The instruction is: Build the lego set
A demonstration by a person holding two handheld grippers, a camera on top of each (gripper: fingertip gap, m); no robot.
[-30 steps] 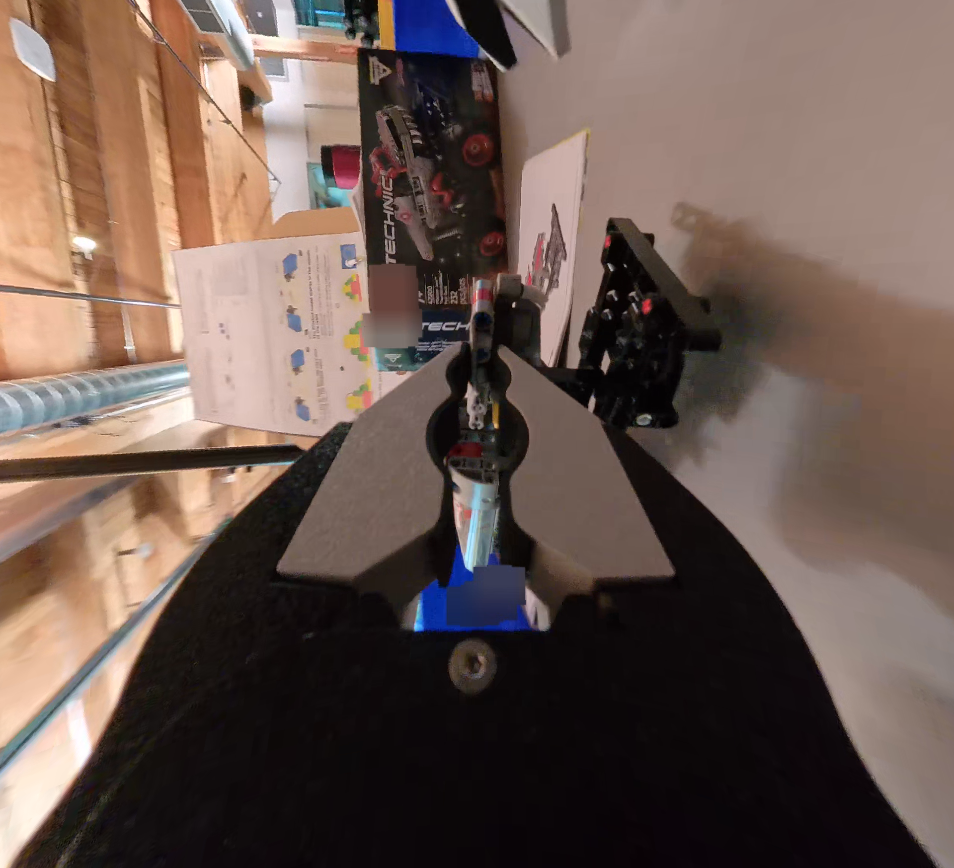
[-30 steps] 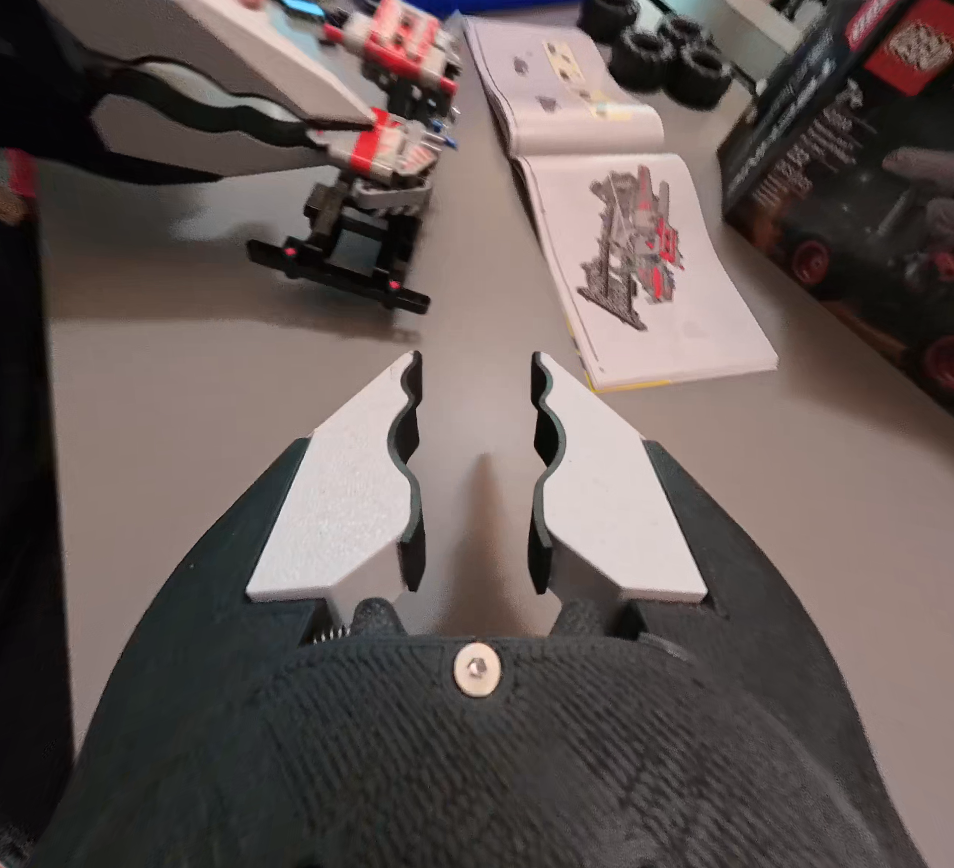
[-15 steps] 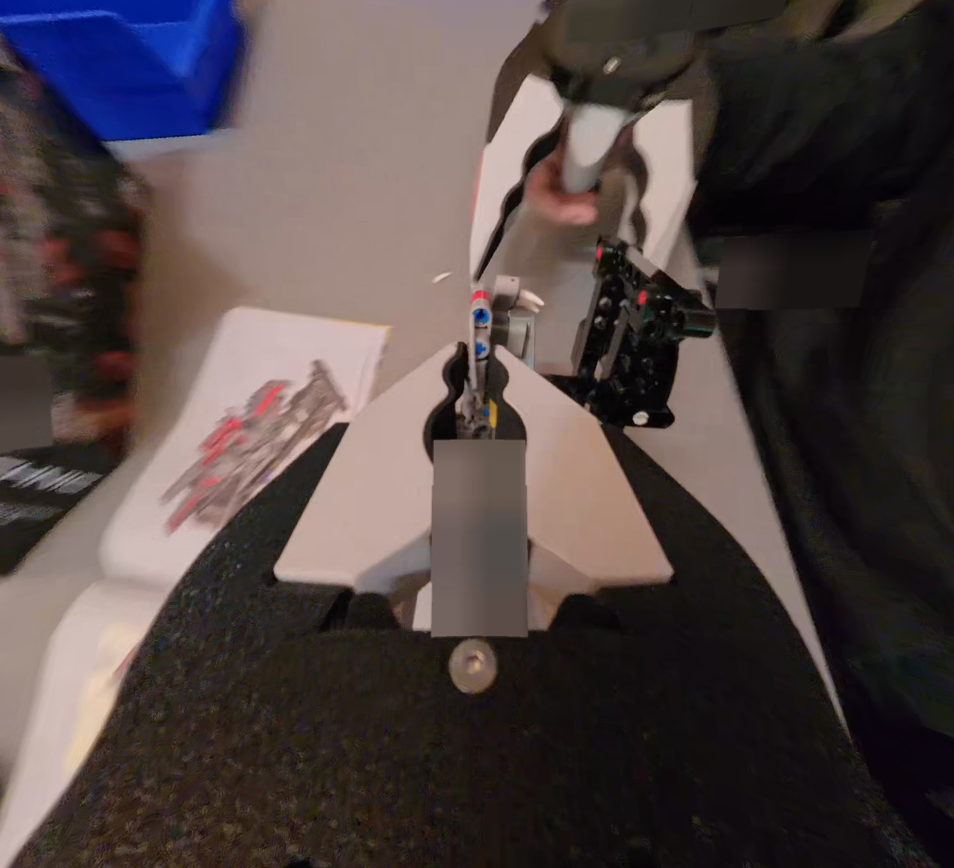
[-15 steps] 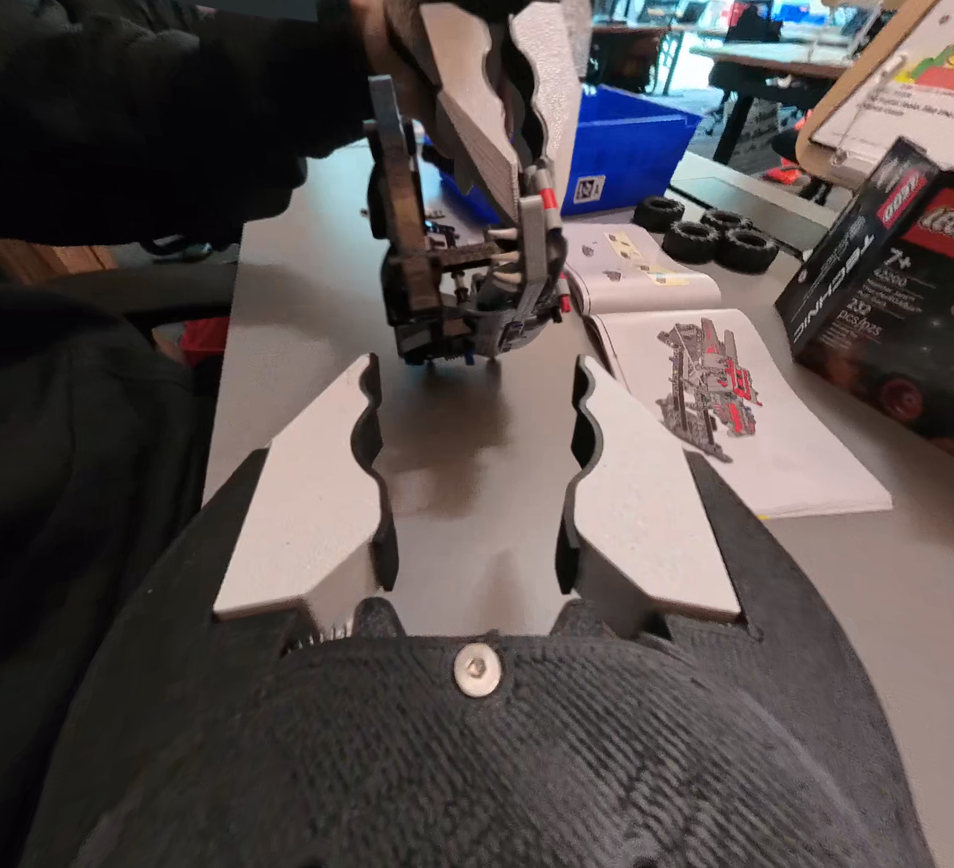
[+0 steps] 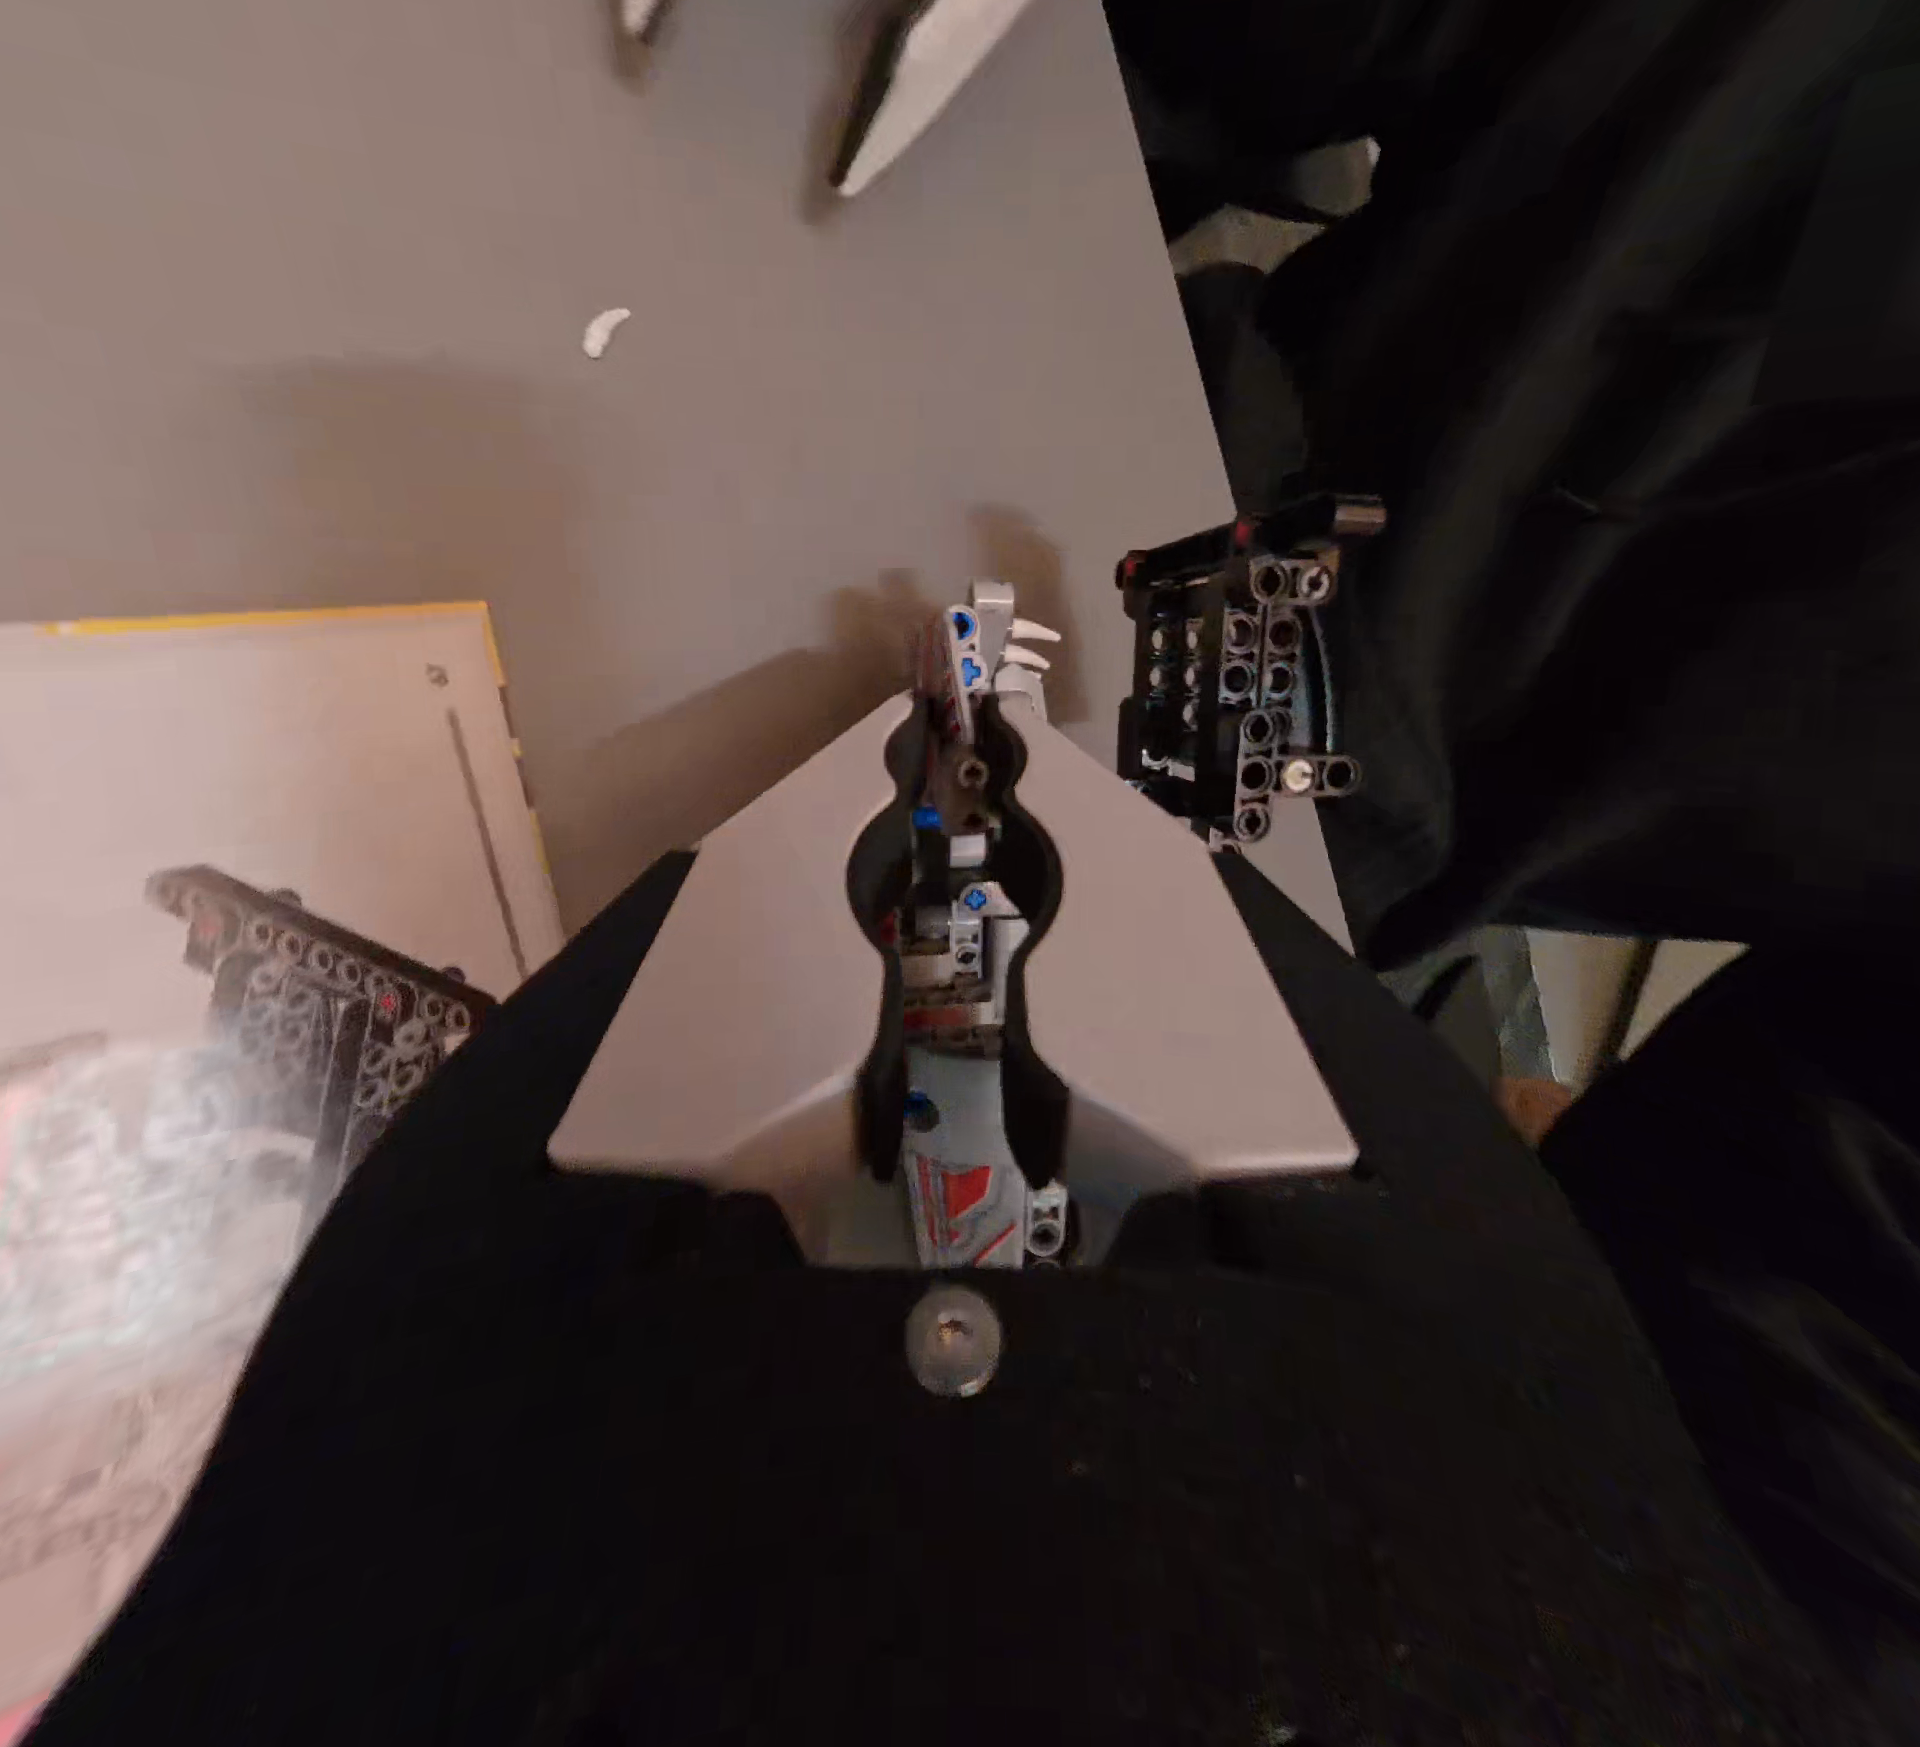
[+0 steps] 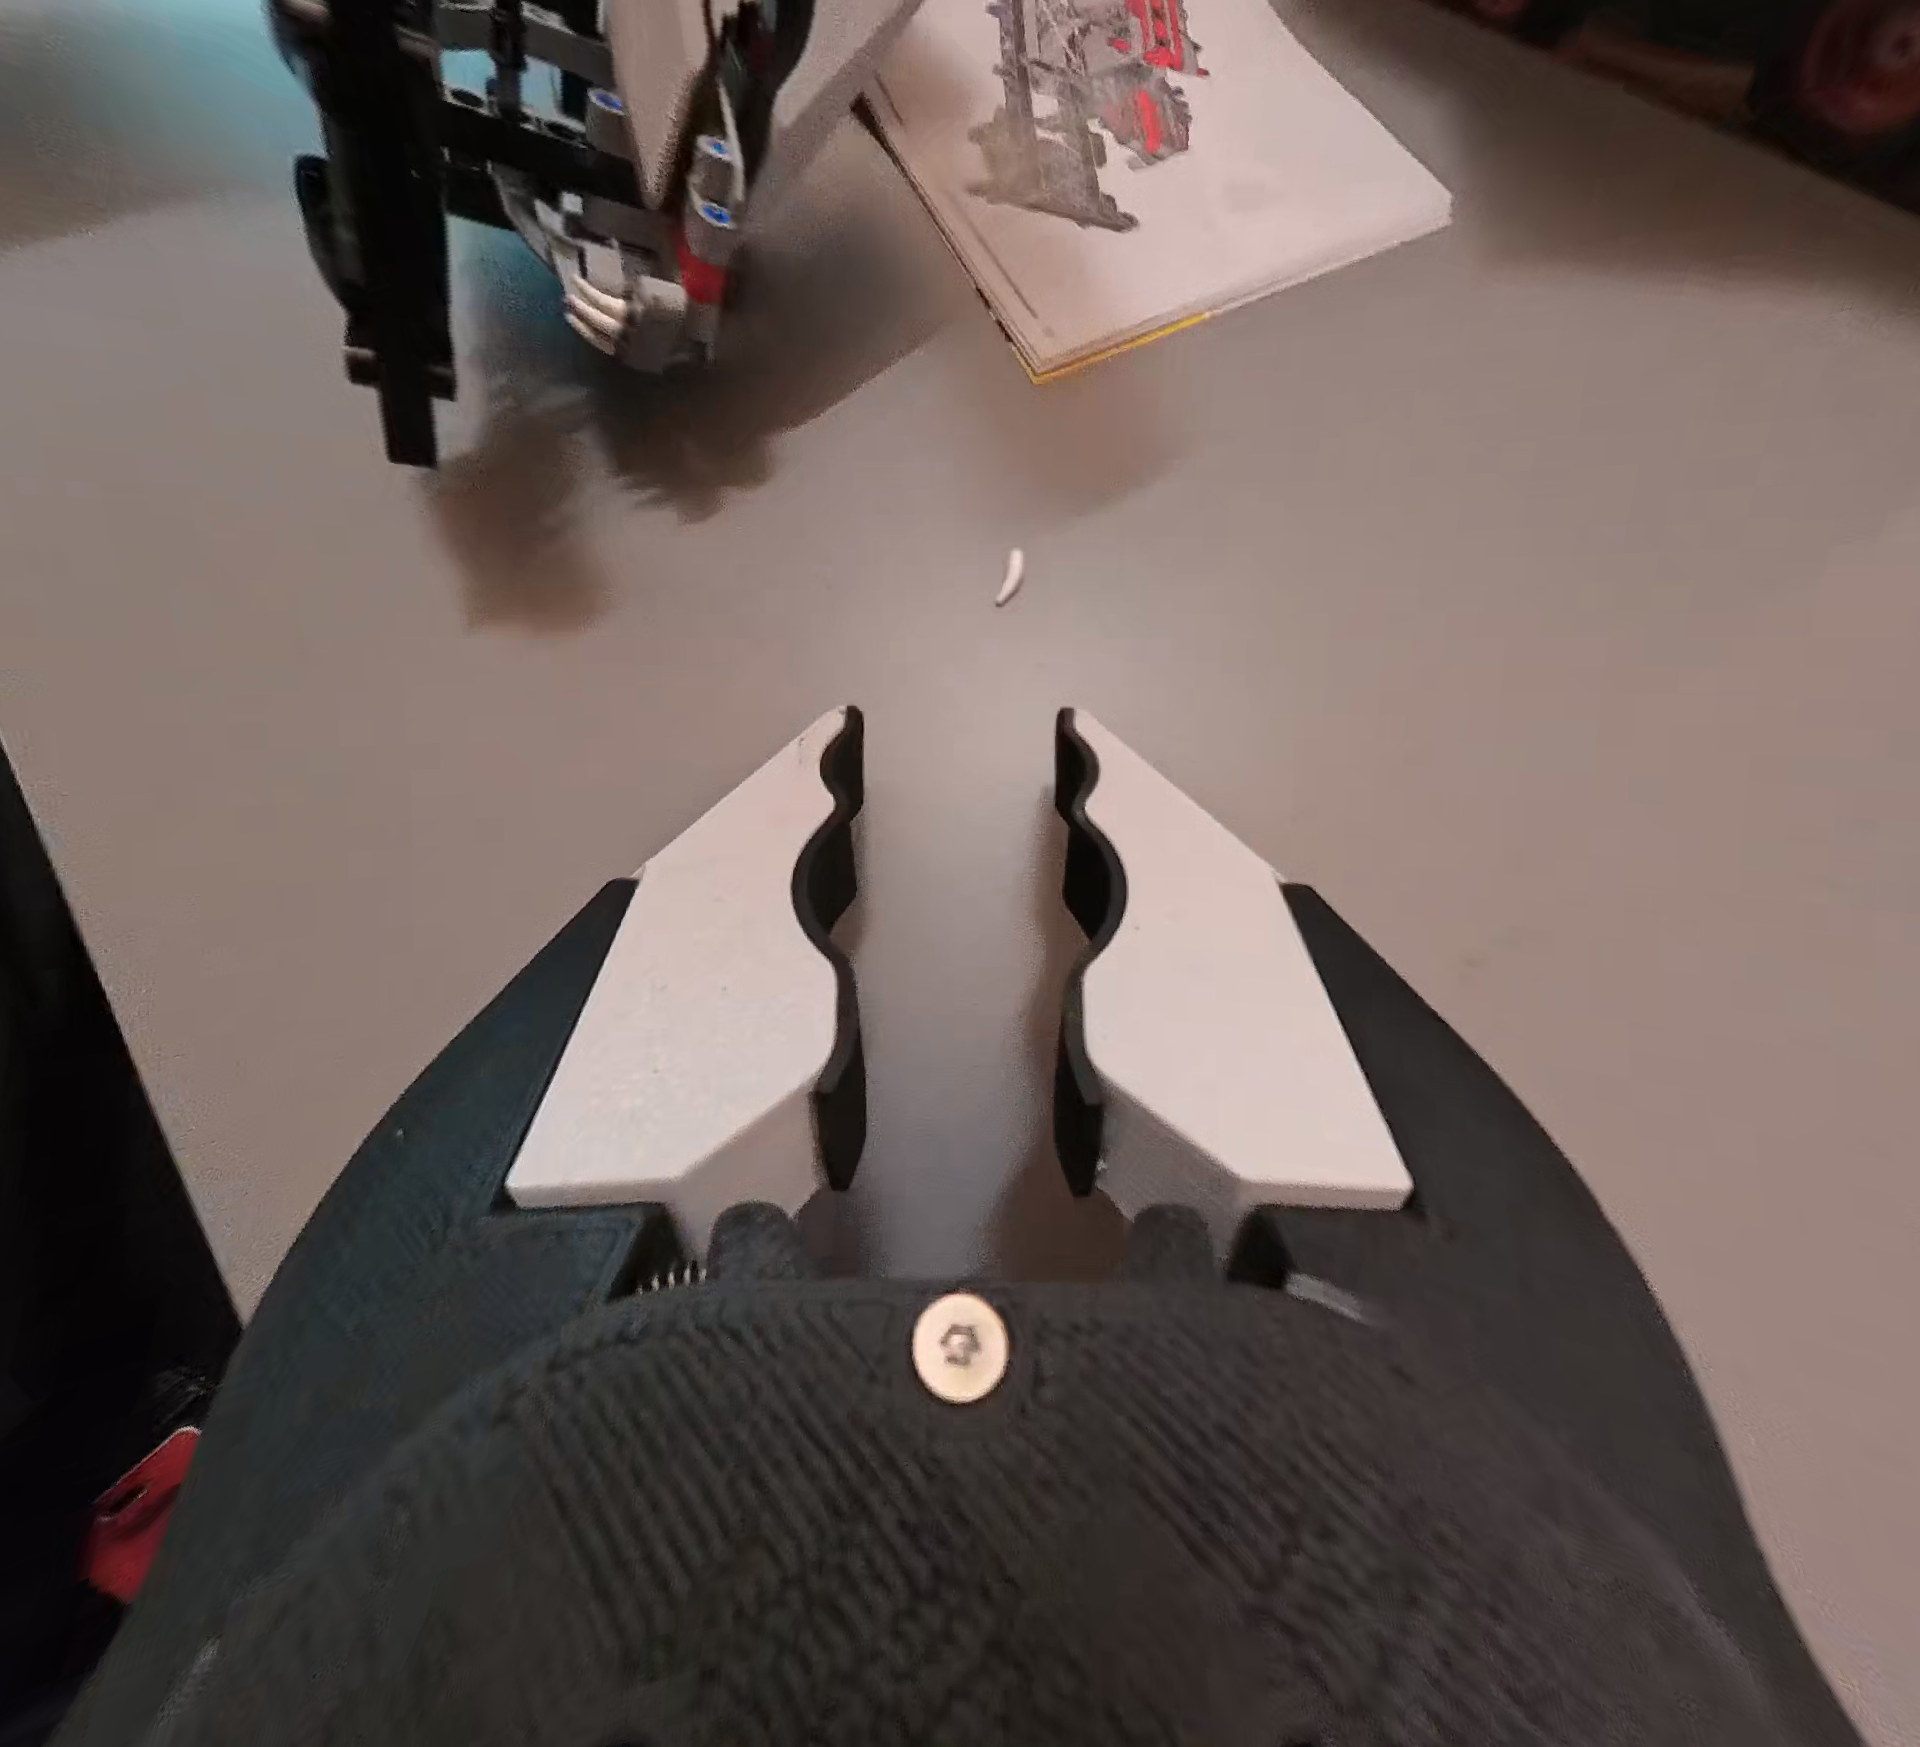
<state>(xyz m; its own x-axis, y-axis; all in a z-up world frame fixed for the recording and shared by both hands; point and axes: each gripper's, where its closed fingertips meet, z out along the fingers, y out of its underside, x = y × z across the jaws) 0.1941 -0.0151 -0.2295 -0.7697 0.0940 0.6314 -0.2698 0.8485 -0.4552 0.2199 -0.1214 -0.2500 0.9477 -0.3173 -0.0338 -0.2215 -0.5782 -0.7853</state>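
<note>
I am holding the lego model (image 5: 961, 876) clenched in the left gripper (image 5: 961, 731), above the grey table (image 5: 416, 191). The right gripper (image 6: 958, 731) is hovering with jaws released, empty. A small white piece (image 6: 1008, 577) is lying just beyond it, near the instruction booklet (image 6: 1195, 170).

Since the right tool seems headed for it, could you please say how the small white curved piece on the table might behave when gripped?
The small white curved piece looks tiny and light, so it would probably skid or pivot on the smooth grey table if nudged. Its tapered shape may slip from the right tool.
</note>
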